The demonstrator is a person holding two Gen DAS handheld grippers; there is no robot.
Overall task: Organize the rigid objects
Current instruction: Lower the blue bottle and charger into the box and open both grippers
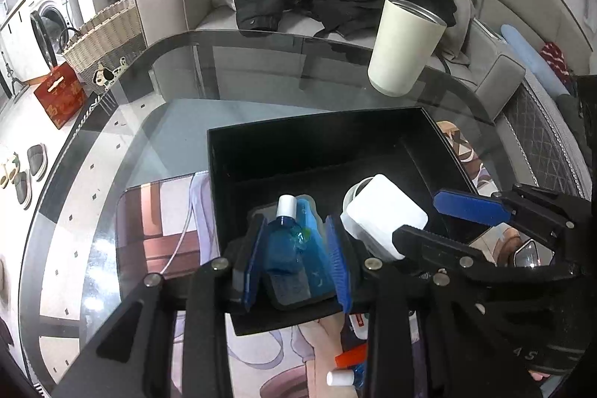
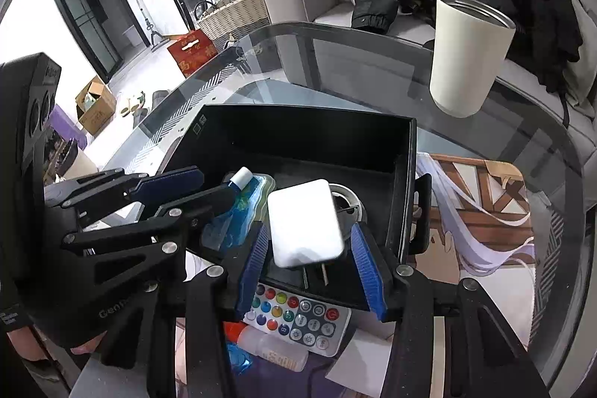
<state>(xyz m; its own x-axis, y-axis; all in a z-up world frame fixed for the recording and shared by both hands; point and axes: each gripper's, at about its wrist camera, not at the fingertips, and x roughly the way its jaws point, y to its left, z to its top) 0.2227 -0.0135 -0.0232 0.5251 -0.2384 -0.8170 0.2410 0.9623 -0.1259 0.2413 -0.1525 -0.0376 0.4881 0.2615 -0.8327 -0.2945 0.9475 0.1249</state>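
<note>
Bottle [image 1: 285,237], blue with a white cap, sits between the left claw [image 1: 296,262] pads, apparently gripped, over the black box [image 1: 298,140] on the glass desk [image 1: 261,69]. White charger [image 2: 304,222], at 3 o'clock of the bottle, lies between the right claw [image 2: 311,263] pads, gaps showing.

In the box [image 2: 405,152], the bottle [image 2: 238,191] lies left of the charger [image 2: 304,221]; a cup [image 2: 468,56] stands behind, and a remote [image 2: 298,319], perhaps touching, lies before it.
</note>
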